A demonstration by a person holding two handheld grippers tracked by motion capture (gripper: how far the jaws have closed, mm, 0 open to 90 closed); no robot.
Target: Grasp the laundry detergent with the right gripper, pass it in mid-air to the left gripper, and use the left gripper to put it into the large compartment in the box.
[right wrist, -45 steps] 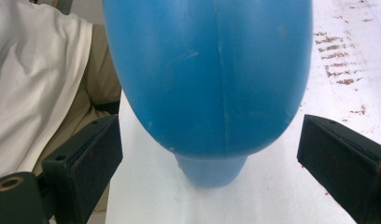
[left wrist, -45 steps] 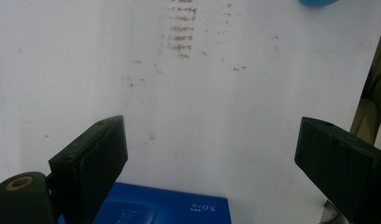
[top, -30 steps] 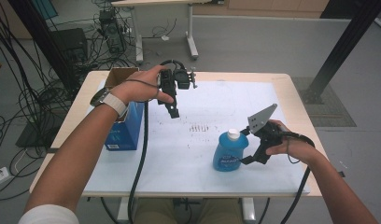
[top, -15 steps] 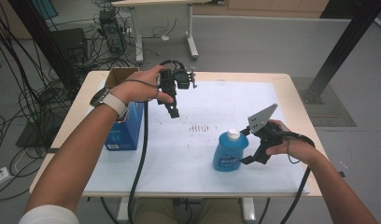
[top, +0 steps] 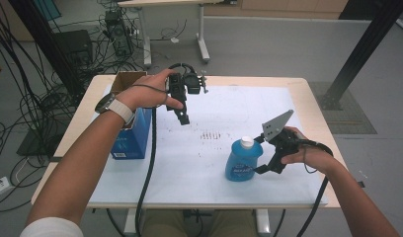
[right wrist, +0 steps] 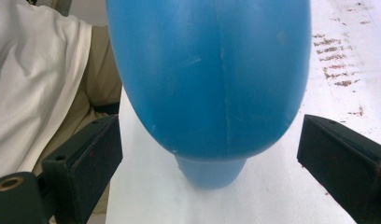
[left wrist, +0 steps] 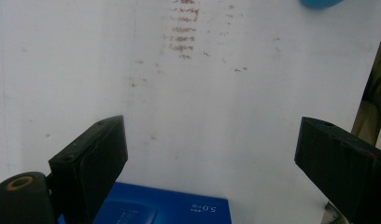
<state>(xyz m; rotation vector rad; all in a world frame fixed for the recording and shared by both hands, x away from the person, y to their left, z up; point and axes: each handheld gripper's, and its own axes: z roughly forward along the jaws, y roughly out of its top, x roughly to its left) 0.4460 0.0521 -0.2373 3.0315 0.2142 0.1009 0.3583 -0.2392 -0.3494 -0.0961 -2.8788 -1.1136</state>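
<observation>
A blue bottle (top: pixel 242 164) with a white cap stands upright on the white mat near the table's front right. My right gripper (top: pixel 262 167) is open beside it, one jaw on each side of the bottle's body (right wrist: pixel 207 70), with a gap at both jaws. My left gripper (top: pixel 181 116) hangs open above the mat toward the back left, jaws pointing down, nothing between them. In the left gripper view (left wrist: pixel 209 154) the jaws frame bare mat and the top of a blue box (left wrist: pixel 165 210).
The blue box (top: pixel 133 136) with open brown flaps stands at the table's left side, under the person's left forearm. Brown marks (top: pixel 212 135) stain the mat's middle. Cables trail from both grippers over the front edge. The wooden table edge (top: pixel 318 106) rims the mat.
</observation>
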